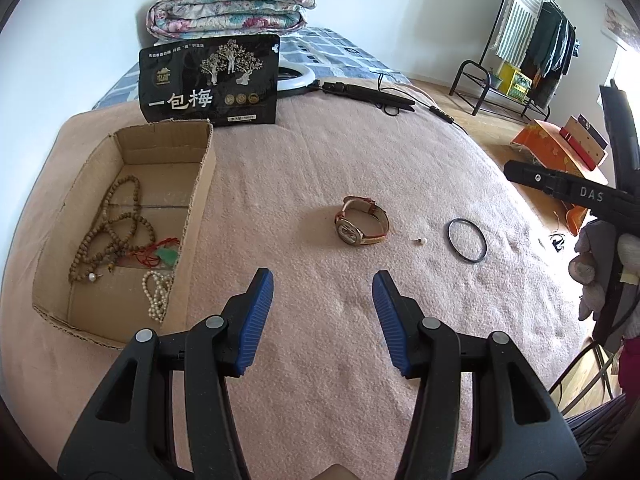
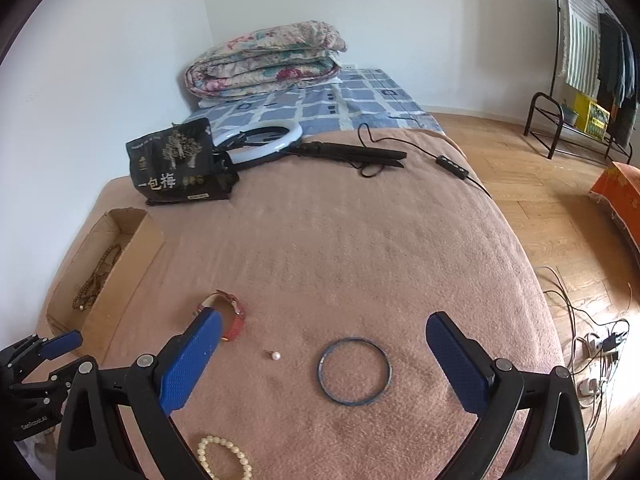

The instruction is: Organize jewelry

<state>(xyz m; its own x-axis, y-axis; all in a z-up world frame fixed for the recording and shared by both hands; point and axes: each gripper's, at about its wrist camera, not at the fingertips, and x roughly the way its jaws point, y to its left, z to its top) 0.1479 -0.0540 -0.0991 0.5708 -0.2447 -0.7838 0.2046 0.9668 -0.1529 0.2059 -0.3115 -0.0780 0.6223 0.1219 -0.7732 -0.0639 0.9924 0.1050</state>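
Observation:
In the left wrist view my left gripper [image 1: 322,276] hangs open over the pink blanket, with nothing between its blue pads. Ahead of it lie a gold watch with a red strap [image 1: 362,220], a tiny pearl earring [image 1: 419,241] and a thin dark bangle [image 1: 449,234]. The cardboard box [image 1: 200,184] to its left holds brown bead strands [image 1: 116,224], a green pendant [image 1: 168,256] and a pearl strand [image 1: 158,296]. My right gripper [image 2: 325,316] is wide open just above the bangle [image 2: 320,370], with the earring [image 2: 276,356] nearby. Its left finger partly hides the watch [image 2: 236,316]. A pearl bracelet [image 2: 224,456] lies near its base.
A black snack pouch [image 1: 208,80] stands behind the box. A ring light [image 2: 260,140] with a stand and cable lies at the back of the bed, and a folded quilt [image 2: 264,60] beyond it. To the right, the floor holds a clothes rack [image 1: 532,40], an orange box [image 2: 620,188] and cables [image 2: 592,344].

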